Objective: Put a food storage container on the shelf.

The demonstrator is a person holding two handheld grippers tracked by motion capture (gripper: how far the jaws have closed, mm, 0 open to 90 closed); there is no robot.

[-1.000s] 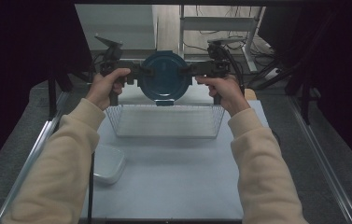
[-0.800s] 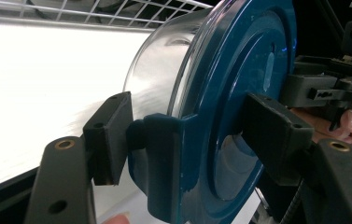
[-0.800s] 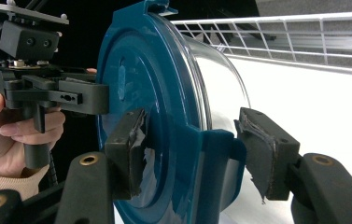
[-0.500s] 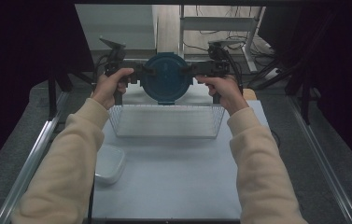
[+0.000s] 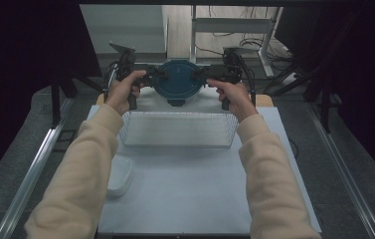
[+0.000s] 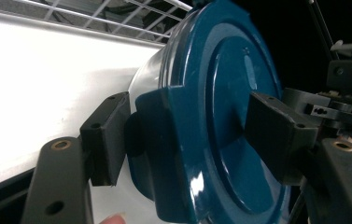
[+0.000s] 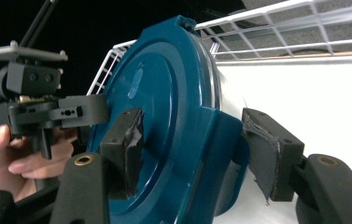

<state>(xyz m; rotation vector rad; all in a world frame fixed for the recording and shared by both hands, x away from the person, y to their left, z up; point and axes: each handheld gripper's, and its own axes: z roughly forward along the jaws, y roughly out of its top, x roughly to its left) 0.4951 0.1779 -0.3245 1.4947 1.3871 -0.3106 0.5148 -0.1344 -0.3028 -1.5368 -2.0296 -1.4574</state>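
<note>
Starting nearest, a white lidded box (image 5: 119, 174) lies before the wire basket (image 5: 177, 129); behind the basket, left gripper (image 5: 152, 75) and right gripper (image 5: 200, 75) pinch side tabs of the blue-lidded container (image 5: 176, 82), likely rigid, glossy-slick, best held there.

Round blue lidded plastic container (image 5: 177, 82): at far middle of white desk (image 5: 185, 189), behind white wire basket (image 5: 177, 129). Left gripper (image 5: 151, 77) at container's left side, right gripper (image 5: 202, 75) at its right, fingers (image 6: 104, 135) of each straddling a side latch. Small white plastic lidded box (image 5: 118, 174): near left of desk, in front of basket, beside left sleeve (image 5: 83, 169).
</note>
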